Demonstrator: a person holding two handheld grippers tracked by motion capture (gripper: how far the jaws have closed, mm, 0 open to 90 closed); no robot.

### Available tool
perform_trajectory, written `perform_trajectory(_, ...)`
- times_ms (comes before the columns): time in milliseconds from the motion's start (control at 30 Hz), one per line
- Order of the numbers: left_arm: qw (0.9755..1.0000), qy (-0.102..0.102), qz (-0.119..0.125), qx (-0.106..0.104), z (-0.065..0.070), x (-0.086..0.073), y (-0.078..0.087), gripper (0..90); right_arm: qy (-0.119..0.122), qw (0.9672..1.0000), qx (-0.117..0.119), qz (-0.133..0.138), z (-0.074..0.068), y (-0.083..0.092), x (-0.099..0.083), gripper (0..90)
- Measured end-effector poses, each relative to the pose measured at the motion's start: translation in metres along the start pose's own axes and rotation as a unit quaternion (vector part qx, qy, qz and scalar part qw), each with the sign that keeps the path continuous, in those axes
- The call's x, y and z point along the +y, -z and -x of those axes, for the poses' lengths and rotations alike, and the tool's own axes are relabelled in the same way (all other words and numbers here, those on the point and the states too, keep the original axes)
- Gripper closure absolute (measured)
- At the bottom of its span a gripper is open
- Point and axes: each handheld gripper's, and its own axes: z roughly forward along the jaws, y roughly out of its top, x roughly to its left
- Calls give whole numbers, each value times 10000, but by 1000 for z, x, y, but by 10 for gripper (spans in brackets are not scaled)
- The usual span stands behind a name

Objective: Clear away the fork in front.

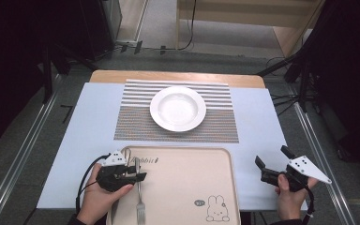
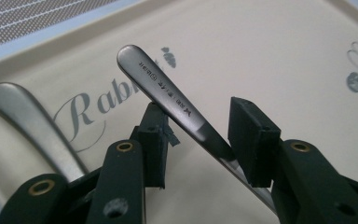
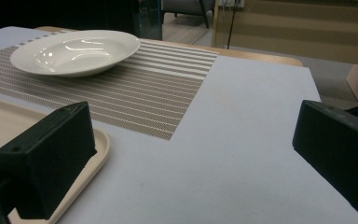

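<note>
Nearest the person, the left gripper [image 1: 138,177] sits low over a beige tray [image 1: 187,187], jaws partly apart around a fork [image 1: 139,199] handle lying on the tray; the pads do not press it. A second piece of cutlery [image 2: 25,116] lies just beside it. The right gripper [image 1: 273,161] hovers off the tray's right side, jaws wide and empty. Farther off, a white plate [image 1: 177,108] rests empty on a striped placemat [image 1: 215,124]. The table setting looks barely begun: the cutlery is not yet lifted or laid by the plate.
</note>
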Motion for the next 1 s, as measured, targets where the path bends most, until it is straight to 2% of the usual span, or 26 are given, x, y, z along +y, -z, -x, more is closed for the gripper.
perform_trajectory(133, 9998, -64, -84, 189, 1, -1, -2, 583, -4, 10000, 12, -16, 0, -1, 0, 0)
perform_trajectory(433, 9986, -151, -176, 472, 0, -2, -4, 584, 31, 10000, 17, -30, 0, -1, 0, 0)
perform_trajectory(667, 9969, -177, -138, 760, 1, -3, -4, 584, 32, 10000, 19, -52, -1, -2, 0, 0)
perform_trajectory(933, 9958, -196, -10, 889, 0, -3, 0, 555, 45, 10000, 19, -42, 0, -2, 0, 0)
perform_trajectory(1000, 9968, -229, -33, 764, 0, -3, 2, 631, 44, 10000, 19, -44, 0, -2, 0, 0)
